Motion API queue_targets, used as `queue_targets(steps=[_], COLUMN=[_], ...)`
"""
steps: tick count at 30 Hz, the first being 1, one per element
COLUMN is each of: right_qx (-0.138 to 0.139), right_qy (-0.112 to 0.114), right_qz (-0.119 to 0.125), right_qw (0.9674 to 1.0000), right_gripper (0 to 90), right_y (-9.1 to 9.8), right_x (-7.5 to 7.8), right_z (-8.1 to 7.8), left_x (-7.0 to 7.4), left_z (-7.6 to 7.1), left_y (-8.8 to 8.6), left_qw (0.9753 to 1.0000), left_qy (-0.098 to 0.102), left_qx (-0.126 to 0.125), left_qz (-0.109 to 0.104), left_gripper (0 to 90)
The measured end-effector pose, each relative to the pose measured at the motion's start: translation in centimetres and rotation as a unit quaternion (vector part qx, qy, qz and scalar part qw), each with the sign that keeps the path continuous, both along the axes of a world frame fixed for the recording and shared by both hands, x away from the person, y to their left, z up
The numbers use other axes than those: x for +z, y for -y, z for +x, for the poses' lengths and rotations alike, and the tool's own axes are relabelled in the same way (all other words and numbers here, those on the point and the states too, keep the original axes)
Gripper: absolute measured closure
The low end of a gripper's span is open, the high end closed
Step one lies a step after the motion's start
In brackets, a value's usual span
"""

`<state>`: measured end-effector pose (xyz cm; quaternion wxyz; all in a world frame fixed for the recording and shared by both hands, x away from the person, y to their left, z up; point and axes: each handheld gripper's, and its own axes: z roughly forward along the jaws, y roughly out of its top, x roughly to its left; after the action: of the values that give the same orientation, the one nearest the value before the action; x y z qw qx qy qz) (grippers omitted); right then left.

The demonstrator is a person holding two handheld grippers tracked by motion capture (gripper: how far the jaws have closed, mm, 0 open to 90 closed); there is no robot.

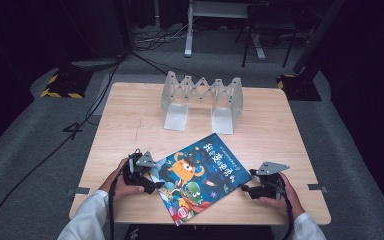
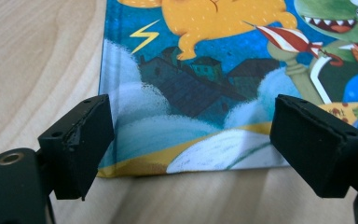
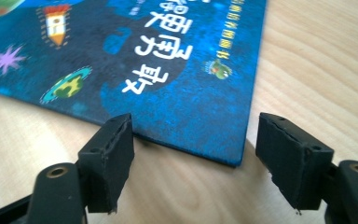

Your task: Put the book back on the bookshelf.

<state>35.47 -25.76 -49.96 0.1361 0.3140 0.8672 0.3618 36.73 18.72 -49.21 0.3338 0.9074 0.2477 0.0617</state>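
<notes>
High view, book (image 1: pixel 200 175): flat on the bench (image 1: pixel 125 125), near edge, between both claws; cover up, untouched by any grip.
High view, long axis: diagonal, from near-left corner to far-right corner; title end toward far right.
High view, rack (image 1: pixel 202 100): grey folding book stand at far middle of bench, empty; well apart from book.
High view, progress: judged early; nothing lifted yet, book likely still to be gripped, raised and stood in rack.
Left claw view, left claw (image 2: pixel 191 140): jaws wide apart, straddling a corner edge of book (image 2: pixel 205 107); nothing pinched.
Left claw view, cover: orange and green cartoon monsters, lying level on wood.
Right claw view, right claw (image 3: pixel 196 154): jaws wide apart, just short of book corner (image 3: pixel 158 84); nothing held.
Right view, remaining: closing on edges, lifting.
</notes>
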Motion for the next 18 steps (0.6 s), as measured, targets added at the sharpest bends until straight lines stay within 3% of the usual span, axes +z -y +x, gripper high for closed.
queue_targets(steps=[4,11,14,18], right_qx=[-0.015,-0.047,-0.07,-0.072], right_qy=[0.008,0.012,0.013,0.013], right_qz=[-0.003,-0.006,-0.01,-0.009], right_qw=[0.9998,0.9988,0.9974,0.9973], right_gripper=[33.4,33.4,33.4,33.9], right_y=[-0.1,-0.4,-0.6,-0.5], right_x=[0.1,0.1,0.2,0.2], right_z=[0.3,1.6,2.2,2.2], left_x=[0.1,0.0,0.0,-0.3], left_z=[-1.0,-3.4,-4.4,-5.0], left_y=[-0.2,-0.2,-0.3,-0.7], left_qw=[1.0,0.9999,1.0,0.9996], left_qy=[-0.001,0.005,0.005,0.016], left_qx=[0.0,-0.003,-0.001,0.016], left_qz=[0.005,0.011,0.0,-0.019], left_gripper=[14.0,14.7,15.6,16.8])
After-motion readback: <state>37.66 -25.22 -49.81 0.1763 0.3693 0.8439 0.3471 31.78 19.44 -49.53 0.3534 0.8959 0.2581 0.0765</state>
